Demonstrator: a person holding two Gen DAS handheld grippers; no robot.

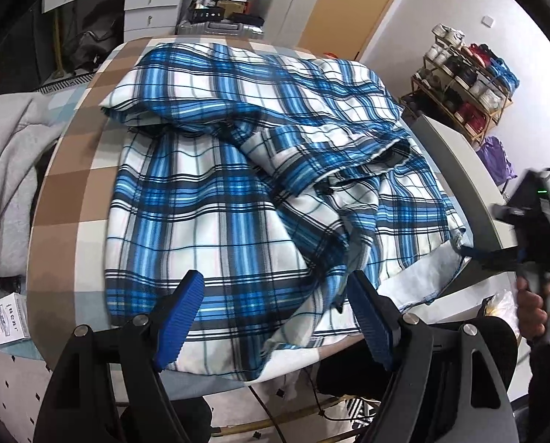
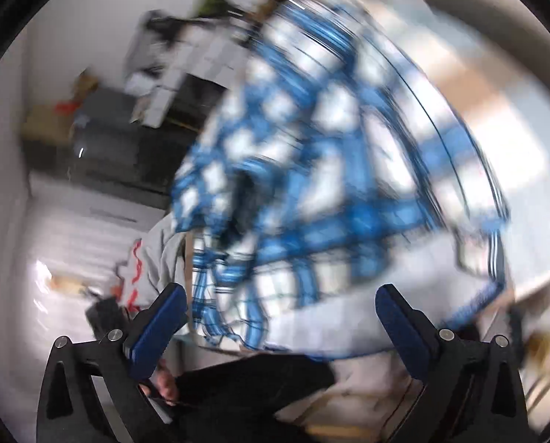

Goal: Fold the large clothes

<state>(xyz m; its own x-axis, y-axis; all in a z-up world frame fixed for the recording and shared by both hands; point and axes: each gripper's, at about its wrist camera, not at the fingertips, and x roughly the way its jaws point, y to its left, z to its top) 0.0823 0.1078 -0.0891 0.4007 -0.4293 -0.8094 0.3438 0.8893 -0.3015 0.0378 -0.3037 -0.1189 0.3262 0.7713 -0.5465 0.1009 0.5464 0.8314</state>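
1. Ahead of the left gripper (image 1: 275,317), whose jaws stand released with nothing between them, the blue plaid garment (image 1: 238,170) lies rumpled and partly folded over itself on the checkered bench (image 1: 72,184).
2. Right of those jaws, the right gripper (image 1: 496,258) shows blurred in a hand (image 1: 533,306).
3. Its own view is smeared: the right gripper (image 2: 282,317) jaws released, plaid cloth (image 2: 312,170) beyond them.
4. Left of the bench, grey fabric (image 1: 5,170) lies heaped.
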